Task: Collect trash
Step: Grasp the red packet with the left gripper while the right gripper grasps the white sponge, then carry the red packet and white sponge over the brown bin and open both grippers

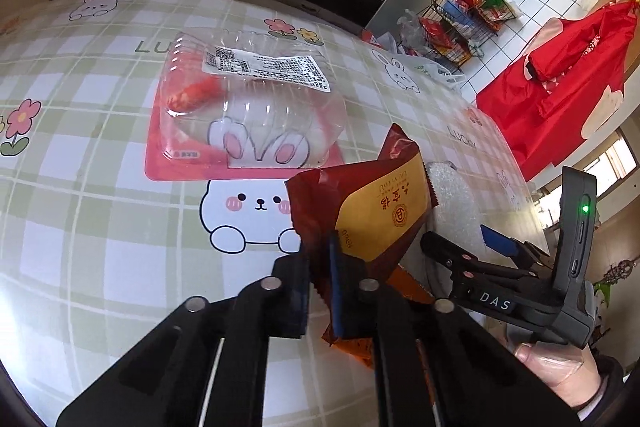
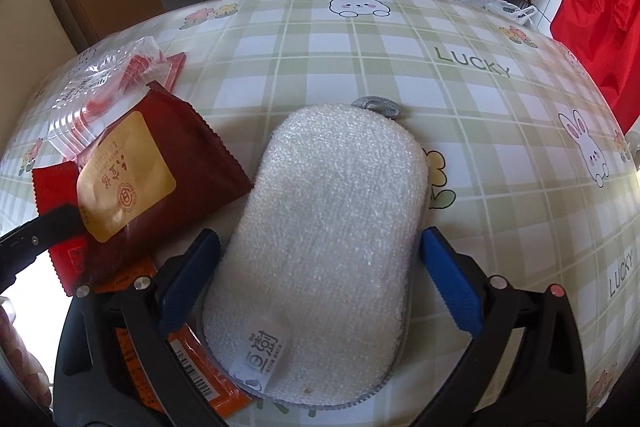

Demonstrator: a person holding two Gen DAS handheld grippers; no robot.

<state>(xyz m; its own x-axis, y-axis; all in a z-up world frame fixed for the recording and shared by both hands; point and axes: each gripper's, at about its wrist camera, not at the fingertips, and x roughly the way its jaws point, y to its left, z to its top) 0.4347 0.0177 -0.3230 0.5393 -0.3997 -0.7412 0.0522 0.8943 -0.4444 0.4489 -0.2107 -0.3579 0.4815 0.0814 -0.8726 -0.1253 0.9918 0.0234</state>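
The left gripper (image 1: pixel 320 291) is clamped on the lower edge of a dark red snack wrapper (image 1: pixel 360 203), which stands up from the checked tablecloth (image 1: pixel 100 227) and leans to the right, its gold label facing the camera. Just beside it on that side, the right gripper (image 2: pixel 316 291) straddles a white scrubbing pad (image 2: pixel 328 251), fingers spread and not yet pinching. The pad's long axis runs straight away from the fingers, so they sit across its narrow width. An orange wrapper (image 2: pixel 200 375) lies flat beneath both, partly under the pad and the left finger; how much of it there is stays hidden. Further off to the left rests a clear plastic clamshell (image 1: pixel 248 99) on pink card, probably empty, though glare blurs its inside.
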